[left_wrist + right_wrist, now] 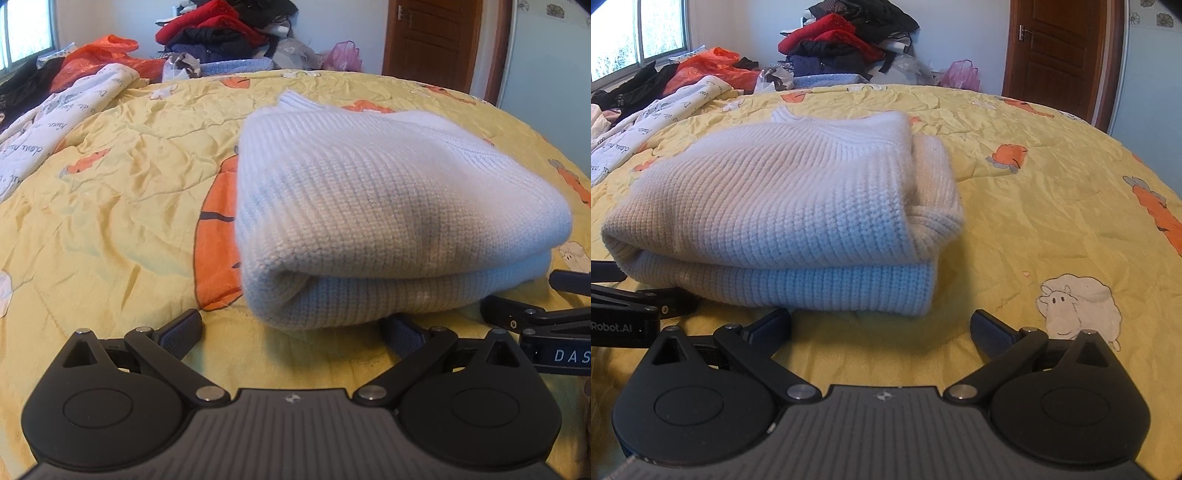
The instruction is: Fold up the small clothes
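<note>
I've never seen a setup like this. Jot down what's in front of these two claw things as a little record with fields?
Garment: white knit sweater, folded into a thick bundle
Surface: yellow bedspread with orange and sheep prints
Left gripper: open, empty, just short of the sweater's near edge
Right gripper: open, empty, at the sweater's near right corner
Background: clothes pile, orange plastic bag, pink bag, brown door, window
Fold status: looks finished, nothing held
</note>
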The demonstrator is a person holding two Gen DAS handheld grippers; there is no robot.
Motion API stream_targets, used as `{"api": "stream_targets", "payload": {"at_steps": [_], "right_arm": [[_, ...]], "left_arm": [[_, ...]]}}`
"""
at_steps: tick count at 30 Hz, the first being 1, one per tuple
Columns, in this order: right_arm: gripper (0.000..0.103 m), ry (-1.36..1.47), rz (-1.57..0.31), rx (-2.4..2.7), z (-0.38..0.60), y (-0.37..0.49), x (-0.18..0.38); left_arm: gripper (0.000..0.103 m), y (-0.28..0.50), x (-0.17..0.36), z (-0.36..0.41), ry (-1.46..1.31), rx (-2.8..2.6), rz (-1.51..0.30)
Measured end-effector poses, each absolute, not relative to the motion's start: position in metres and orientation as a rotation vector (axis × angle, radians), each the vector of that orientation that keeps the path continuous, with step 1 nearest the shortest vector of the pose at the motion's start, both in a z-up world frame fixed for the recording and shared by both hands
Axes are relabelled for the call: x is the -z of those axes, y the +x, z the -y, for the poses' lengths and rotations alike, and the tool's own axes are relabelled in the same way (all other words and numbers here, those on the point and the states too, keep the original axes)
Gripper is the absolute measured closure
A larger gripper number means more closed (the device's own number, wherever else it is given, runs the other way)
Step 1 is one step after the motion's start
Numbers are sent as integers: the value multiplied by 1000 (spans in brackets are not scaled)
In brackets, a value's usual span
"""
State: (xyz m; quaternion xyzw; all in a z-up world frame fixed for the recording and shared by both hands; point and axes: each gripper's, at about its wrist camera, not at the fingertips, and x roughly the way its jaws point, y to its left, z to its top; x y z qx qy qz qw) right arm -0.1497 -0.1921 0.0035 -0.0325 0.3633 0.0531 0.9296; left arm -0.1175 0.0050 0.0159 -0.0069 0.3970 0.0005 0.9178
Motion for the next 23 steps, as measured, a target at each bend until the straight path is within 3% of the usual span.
{"api": "stream_targets", "payload": {"at_steps": [8, 23], "right_arm": [[0, 16, -802, -107, 200, -150, -18], [0, -2, -740, -182, 192, -169, -58]], "left_arm": [[0, -135, -40, -9, -66, -31, -786], [0, -181, -87, -8, -137, 43, -687]]}}
